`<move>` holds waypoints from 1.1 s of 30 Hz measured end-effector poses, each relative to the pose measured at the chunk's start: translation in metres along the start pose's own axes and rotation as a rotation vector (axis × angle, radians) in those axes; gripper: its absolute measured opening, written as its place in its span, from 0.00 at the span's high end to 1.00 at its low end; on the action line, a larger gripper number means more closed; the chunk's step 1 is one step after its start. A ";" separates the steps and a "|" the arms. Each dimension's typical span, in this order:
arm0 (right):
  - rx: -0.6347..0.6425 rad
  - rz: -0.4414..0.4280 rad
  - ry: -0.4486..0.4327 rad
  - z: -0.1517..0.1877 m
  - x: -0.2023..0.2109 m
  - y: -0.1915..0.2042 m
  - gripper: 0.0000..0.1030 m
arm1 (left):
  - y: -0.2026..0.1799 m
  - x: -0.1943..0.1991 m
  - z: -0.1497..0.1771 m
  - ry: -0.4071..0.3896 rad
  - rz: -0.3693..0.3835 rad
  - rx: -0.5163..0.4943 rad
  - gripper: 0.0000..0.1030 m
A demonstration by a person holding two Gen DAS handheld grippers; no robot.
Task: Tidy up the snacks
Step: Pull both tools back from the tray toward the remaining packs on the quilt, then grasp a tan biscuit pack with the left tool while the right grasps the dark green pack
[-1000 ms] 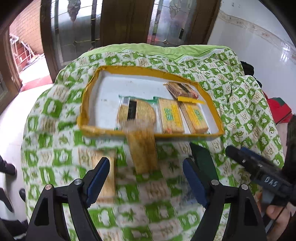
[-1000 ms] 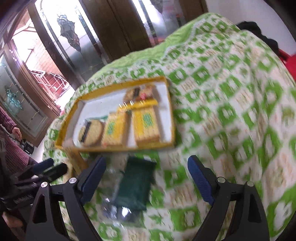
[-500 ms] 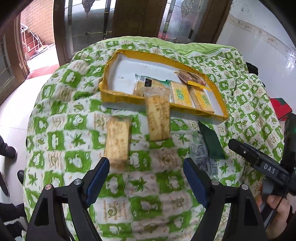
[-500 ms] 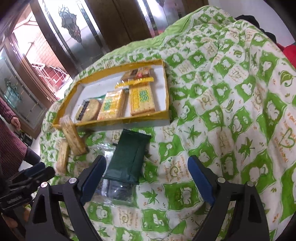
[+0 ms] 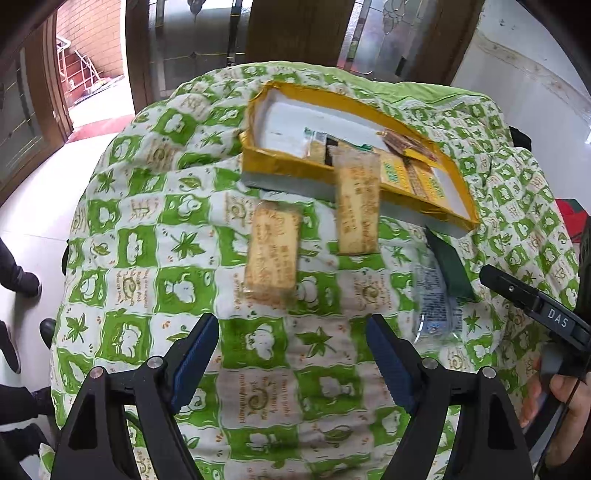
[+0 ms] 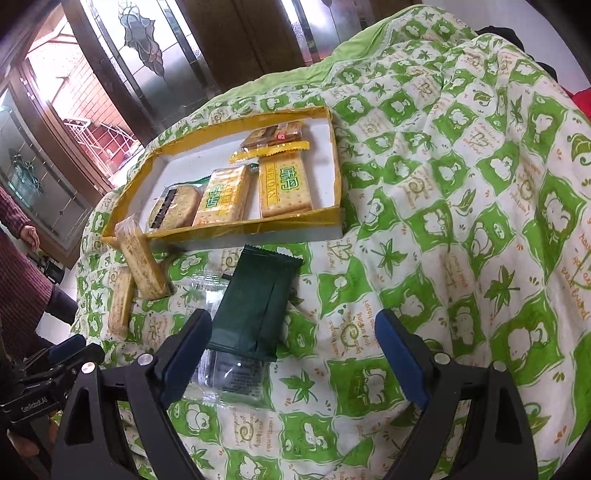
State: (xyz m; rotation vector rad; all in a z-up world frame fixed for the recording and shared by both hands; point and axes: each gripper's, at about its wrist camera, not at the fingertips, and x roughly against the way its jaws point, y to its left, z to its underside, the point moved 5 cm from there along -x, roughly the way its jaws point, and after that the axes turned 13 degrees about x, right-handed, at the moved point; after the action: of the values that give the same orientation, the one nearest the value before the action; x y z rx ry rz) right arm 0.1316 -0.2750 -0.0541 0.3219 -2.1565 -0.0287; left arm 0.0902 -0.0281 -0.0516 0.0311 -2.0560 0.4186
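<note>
A yellow-rimmed tray (image 5: 280, 168) (image 6: 295, 223) on the green-and-white cloth holds several cracker packs, among them two yellow ones (image 6: 282, 188). Outside it, a tan cracker pack (image 5: 272, 254) (image 6: 120, 301) lies flat. A second tan pack (image 5: 357, 206) (image 6: 142, 260) leans on the tray's front wall. A dark green pack (image 6: 255, 299) (image 5: 448, 262) rests partly on a clear wrapper (image 6: 229, 369) (image 5: 434, 301). My left gripper (image 5: 291, 349) hangs open just short of the flat tan pack, holding nothing. My right gripper (image 6: 293, 350) is open and empty, its left finger (image 6: 186, 350) beside the green pack.
The cloth (image 5: 147, 236) drapes over a rounded table with drop-offs all round. A person's shoes (image 5: 18, 277) stand on the floor at left. Someone in a dark red sleeve (image 6: 16, 280) stands at left. Glass doors (image 5: 199, 33) rise behind the table.
The left gripper has drawn back from the tray and shifted left, so the flat tan pack now lies ahead between its fingers. The right view has steadied over the green pack. Both grippers stayed open.
</note>
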 end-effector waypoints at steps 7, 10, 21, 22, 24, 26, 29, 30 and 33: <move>0.014 -0.034 0.027 0.001 -0.008 0.006 0.25 | -0.001 -0.008 -0.011 -0.005 -0.015 -0.021 0.18; -0.002 -0.069 0.046 0.000 -0.015 0.007 0.30 | -0.003 -0.017 -0.020 -0.002 -0.034 -0.039 0.18; -0.054 -0.110 0.060 -0.016 -0.031 0.008 0.37 | -0.001 -0.036 -0.041 0.001 -0.048 -0.014 0.18; -0.063 -0.125 0.074 -0.017 -0.035 0.010 0.40 | -0.002 -0.038 -0.042 0.004 -0.049 -0.015 0.18; -0.087 -0.150 0.099 -0.019 -0.040 0.011 0.42 | -0.002 -0.042 -0.043 0.009 -0.056 -0.017 0.22; -0.101 -0.159 0.118 -0.022 -0.045 0.013 0.43 | -0.002 -0.047 -0.043 0.018 -0.059 -0.016 0.25; -0.099 -0.150 0.139 -0.025 -0.053 0.015 0.45 | -0.001 -0.053 -0.042 0.030 -0.061 -0.011 0.28; -0.100 -0.149 0.144 -0.025 -0.055 0.015 0.46 | 0.000 -0.055 -0.041 0.031 -0.059 -0.009 0.30; -0.113 -0.153 0.164 -0.022 -0.062 0.015 0.49 | 0.000 -0.056 -0.041 0.027 -0.056 0.000 0.35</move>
State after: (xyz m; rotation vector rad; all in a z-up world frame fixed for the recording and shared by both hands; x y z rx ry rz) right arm 0.1800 -0.2432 -0.0897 0.4087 -1.9556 -0.2033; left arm 0.1531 -0.0235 -0.0813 0.0821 -2.0239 0.3826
